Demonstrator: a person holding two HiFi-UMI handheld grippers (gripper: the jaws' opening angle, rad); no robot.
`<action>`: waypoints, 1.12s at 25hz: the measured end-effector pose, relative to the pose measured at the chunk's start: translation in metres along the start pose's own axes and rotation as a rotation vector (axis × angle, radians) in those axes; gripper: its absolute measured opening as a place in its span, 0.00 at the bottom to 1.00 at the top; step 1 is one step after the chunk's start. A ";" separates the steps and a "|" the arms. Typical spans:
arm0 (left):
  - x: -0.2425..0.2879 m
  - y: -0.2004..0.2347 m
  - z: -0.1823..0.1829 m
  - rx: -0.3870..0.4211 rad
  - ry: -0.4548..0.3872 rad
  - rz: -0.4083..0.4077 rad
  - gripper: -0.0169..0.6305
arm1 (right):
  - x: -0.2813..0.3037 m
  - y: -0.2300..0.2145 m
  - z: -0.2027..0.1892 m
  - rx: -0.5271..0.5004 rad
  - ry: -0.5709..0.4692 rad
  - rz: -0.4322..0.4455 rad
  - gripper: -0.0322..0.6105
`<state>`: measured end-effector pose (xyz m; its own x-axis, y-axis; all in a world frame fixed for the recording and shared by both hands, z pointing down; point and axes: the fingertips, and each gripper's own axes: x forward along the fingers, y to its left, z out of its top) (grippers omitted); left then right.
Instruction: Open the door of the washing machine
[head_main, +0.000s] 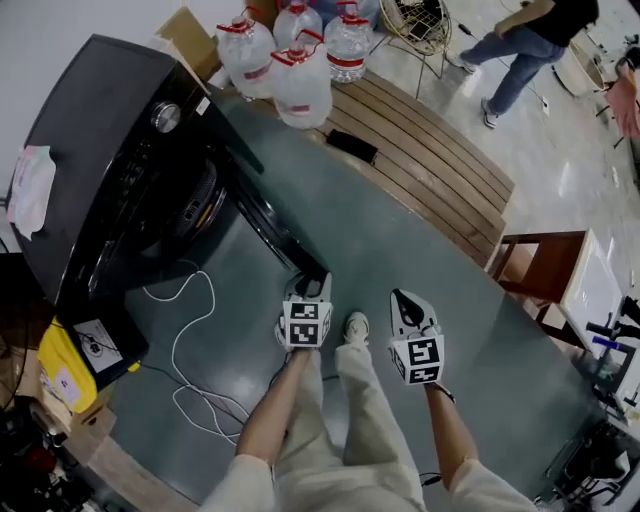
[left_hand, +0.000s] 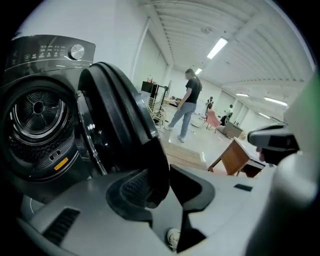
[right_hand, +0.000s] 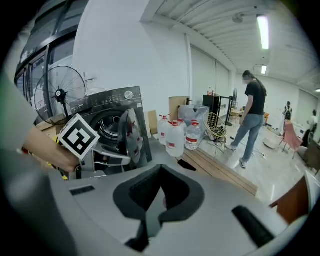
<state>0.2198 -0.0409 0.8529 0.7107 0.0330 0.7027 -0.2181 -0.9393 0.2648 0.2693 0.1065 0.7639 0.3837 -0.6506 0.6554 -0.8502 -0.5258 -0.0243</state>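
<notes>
A black front-loading washing machine (head_main: 110, 150) stands at the left, its round door (head_main: 265, 215) swung out wide toward me. The steel drum (left_hand: 35, 110) shows behind the door (left_hand: 120, 115) in the left gripper view. My left gripper (head_main: 312, 280) is at the door's free edge. That dark rim runs down between its jaws (left_hand: 160, 187), which are shut on it. My right gripper (head_main: 403, 298) hangs to the right of the door, apart from it, shut with nothing in it (right_hand: 160, 172). The right gripper view shows the machine (right_hand: 107, 107) and door (right_hand: 127, 132) further off.
Several large water bottles (head_main: 285, 60) stand behind the machine beside a wooden slatted platform (head_main: 420, 150) with a flat black object (head_main: 351, 146) on it. A white cable (head_main: 190, 340) loops on the floor. A brown wooden table (head_main: 540, 265) stands right. A person (head_main: 525, 45) walks far off.
</notes>
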 end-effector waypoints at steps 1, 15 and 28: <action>0.005 -0.005 0.004 0.004 0.000 -0.004 0.22 | -0.004 -0.007 -0.002 0.007 -0.003 -0.008 0.05; 0.024 -0.045 0.036 0.021 0.003 -0.070 0.20 | -0.037 -0.056 -0.001 0.061 -0.030 -0.040 0.05; -0.087 -0.013 0.070 -0.031 -0.142 0.015 0.07 | -0.025 -0.016 0.064 0.026 -0.079 0.064 0.05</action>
<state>0.2077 -0.0558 0.7424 0.7942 -0.0317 0.6068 -0.2487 -0.9281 0.2770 0.2964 0.0967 0.6997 0.3570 -0.7238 0.5905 -0.8645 -0.4954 -0.0847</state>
